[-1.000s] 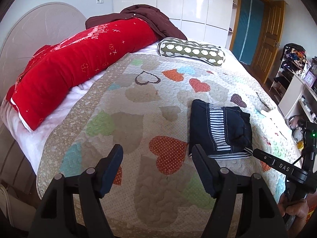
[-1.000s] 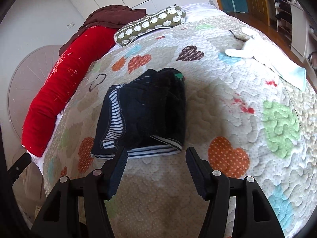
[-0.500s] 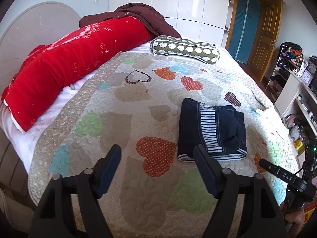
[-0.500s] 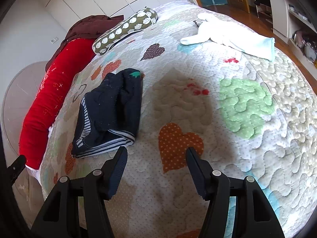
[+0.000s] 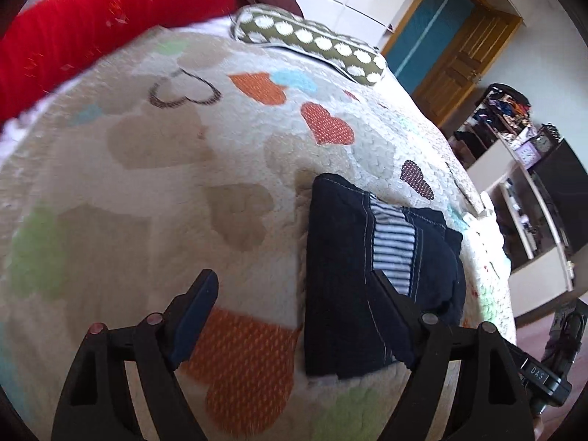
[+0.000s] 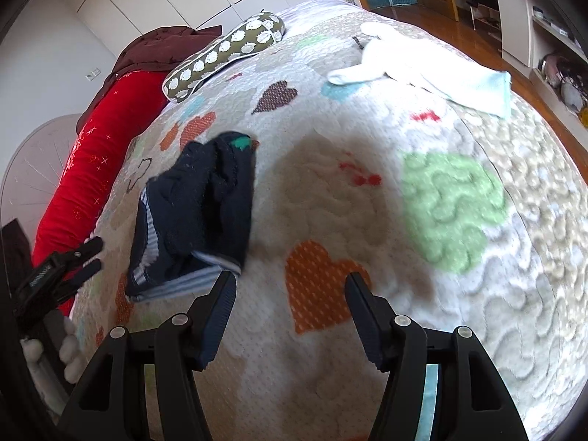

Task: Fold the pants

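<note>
While the folded dark pants [image 5: 371,279] lie on the heart-patterned quilt [image 5: 154,191] of the bed, the left gripper [image 5: 294,294] hangs just over their near edge; its jaws have just been opening and stand wide, clamping nothing. Right of the pants, the right gripper [image 6: 290,290] gapes over bare quilt, empty. Beyond the pants lie a spotted green bolster [image 6: 224,55] and a white cloth [image 6: 422,70].

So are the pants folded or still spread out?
Folded: the pants lie as a compact dark stack on the quilt, layered edges showing, neither gripper touching.
</note>
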`<state>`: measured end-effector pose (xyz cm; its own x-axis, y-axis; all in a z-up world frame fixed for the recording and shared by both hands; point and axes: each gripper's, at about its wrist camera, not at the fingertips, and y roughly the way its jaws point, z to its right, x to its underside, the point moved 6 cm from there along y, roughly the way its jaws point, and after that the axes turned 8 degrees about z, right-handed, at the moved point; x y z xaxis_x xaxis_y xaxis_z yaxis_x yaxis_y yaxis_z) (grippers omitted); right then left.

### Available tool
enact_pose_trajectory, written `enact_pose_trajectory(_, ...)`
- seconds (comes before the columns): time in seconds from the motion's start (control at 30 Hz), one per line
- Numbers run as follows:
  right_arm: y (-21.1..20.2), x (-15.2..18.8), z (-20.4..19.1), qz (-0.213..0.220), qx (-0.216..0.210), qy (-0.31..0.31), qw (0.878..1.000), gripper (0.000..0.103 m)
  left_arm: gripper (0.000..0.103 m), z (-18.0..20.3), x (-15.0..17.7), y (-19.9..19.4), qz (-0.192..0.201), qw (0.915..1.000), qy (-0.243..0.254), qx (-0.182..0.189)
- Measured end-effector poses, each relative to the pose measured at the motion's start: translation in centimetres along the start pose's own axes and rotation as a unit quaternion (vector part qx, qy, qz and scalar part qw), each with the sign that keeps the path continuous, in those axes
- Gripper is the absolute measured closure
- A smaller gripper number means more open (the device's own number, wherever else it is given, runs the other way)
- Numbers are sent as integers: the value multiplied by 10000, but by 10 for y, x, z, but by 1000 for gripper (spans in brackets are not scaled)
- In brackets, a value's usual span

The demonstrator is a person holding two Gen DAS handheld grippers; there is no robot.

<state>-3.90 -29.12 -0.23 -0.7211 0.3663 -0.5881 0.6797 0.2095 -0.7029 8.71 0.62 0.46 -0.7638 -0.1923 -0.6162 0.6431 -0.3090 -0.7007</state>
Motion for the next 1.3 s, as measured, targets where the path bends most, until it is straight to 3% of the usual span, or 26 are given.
enact_pose_trajectory(0.2, 43, -43, -19, 195, -238, 275, 9992, 28, 21, 4, -15, 52, -562, 9943, -149, 898)
enact_pose_trajectory(0.33, 83, -53, -22, -5, -380, 683, 9969, 26, 24, 22, -20, 63, -614, 9885, 15, 1380)
enact_pose_trajectory(0.37, 87, -54, -26, -10, -491, 727, 9961, 28, 45, 26, -19, 64, -643, 9856, 36, 1561)
enact_pose_trajectory(0.4, 92, -54, -33, -72, -619, 690, 9957, 34, 72, 30, -17, 66, -730, 9824, 29, 1718)
enact_pose_trajectory(0.43, 96, -54, -40, -162, -757, 638, 9950, 58, 80, 33, -16, 68, -797, 9819, 22, 1719)
enact_pose_trajectory(0.5, 101, -55, -56, -347, -845, 555, 9943, 66, 88, 37, -21, 65, -690, 9831, 34, 1696)
enact_pose_trajectory(0.57, 99, -62, -69, -311, -867, 418, 9949, 75, 89, 41, -28, 54, -549, 9829, 34, 1755)
enact_pose_trajectory(0.73, 90, -81, -92, -58, -1057, 238, 9941, 75, 87, 36, -49, 31, 68, 9887, 203, 1480)
enact_pose_trajectory(0.77, 94, -82, -93, -34, -935, 152, 9955, 69, 86, 29, -50, 35, 81, 9914, 183, 1292)
enact_pose_trajectory(0.87, 109, -80, -85, -103, -136, -2, 9999, 68, 86, 10, -48, 44, 8, 9972, 112, 734)
enact_pose_trajectory(0.97, 91, -87, -94, 248, -87, -87, 9996, 68, 86, 1, -55, 37, 141, 9962, -63, 851)
enact_pose_trajectory(1.1, 72, -92, -128, 624, -144, -733, 9953, 68, 73, -10, -64, 21, 516, 9950, -263, 810)
enact_pose_trajectory(1.23, 96, -82, -148, 251, -283, -940, 9949, 68, 73, -14, -62, 18, 585, 9956, -241, 698)
enact_pose_trajectory(1.3, 126, -70, -141, -198, -214, -772, 9966, 68, 73, -16, -61, 20, 587, 9959, -248, 642)
